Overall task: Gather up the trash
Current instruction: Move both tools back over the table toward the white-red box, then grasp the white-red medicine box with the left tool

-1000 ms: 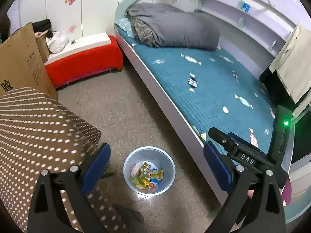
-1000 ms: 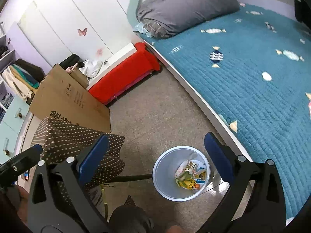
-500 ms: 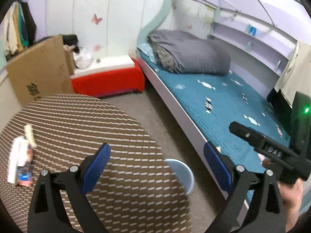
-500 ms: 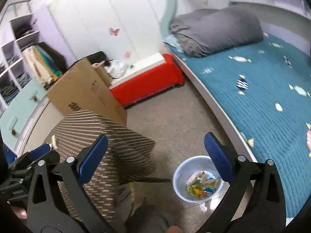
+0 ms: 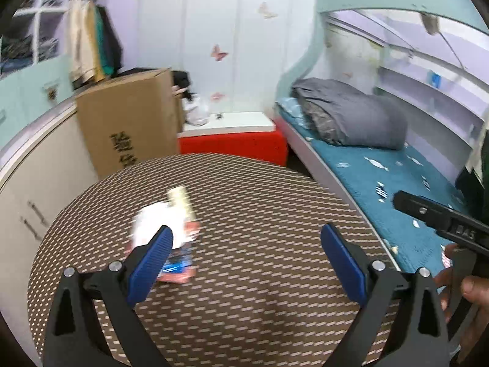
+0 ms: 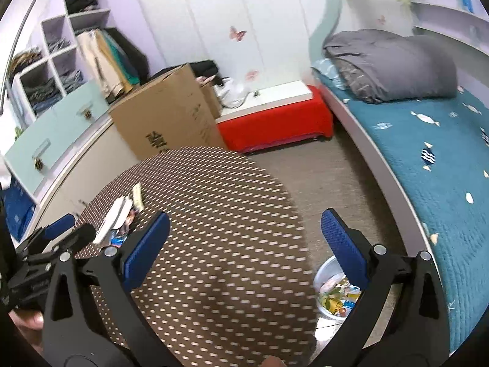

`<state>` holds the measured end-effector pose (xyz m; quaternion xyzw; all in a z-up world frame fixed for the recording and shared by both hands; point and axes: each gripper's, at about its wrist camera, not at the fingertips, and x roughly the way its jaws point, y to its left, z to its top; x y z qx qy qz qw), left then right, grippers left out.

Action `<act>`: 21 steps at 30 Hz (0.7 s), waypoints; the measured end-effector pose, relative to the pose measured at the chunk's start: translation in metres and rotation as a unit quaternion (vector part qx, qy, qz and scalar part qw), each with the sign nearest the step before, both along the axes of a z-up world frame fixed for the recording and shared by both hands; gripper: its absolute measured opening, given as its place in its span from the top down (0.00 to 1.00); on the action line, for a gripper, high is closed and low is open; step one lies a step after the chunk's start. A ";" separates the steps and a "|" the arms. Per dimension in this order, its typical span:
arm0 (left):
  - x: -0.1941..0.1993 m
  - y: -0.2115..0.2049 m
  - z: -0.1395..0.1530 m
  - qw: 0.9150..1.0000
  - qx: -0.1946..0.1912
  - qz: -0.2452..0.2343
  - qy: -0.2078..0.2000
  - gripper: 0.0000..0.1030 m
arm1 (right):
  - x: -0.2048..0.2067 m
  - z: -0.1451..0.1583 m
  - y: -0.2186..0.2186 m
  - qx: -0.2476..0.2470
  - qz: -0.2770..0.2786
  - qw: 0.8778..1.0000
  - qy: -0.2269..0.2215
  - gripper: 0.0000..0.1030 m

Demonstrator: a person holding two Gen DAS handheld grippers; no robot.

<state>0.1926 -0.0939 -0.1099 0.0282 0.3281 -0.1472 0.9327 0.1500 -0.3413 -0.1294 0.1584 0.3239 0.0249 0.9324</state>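
- The left gripper (image 5: pixel 244 244) hangs above the round brown table (image 5: pixel 259 202), its blue-padded fingers spread wide and holding nothing.
- Its left finger pad (image 5: pixel 151 253) overlaps, in the left wrist view, a small pile of trash (image 5: pixel 165 232) on the table's left part: white paper, a pale strip (image 5: pixel 180 200) and a red-and-blue wrapper (image 5: pixel 178 267), all blurred.
- The right gripper (image 6: pixel 243 249) hovers over the same table, fingers likewise wide apart and empty.
- A hand (image 5: pixel 470 302) grips the right gripper's black body at the lower right edge of the left wrist view.
- From the right wrist view the pile sits at the table's left edge, just beyond the left gripper's tip.
- A grey bin (image 6: pixel 327 272) stands on the floor between table and bed (image 6: pixel 443 165), with colourful wrappers inside.
- Behind the table stand a cardboard box (image 5: pixel 128 134) and a red bench (image 5: pixel 235 146).
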 end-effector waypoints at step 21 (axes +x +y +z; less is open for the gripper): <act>0.076 0.102 -0.079 0.990 -0.058 0.038 0.121 0.37 | 0.038 -0.030 0.080 -0.014 0.067 0.997 0.036 0.06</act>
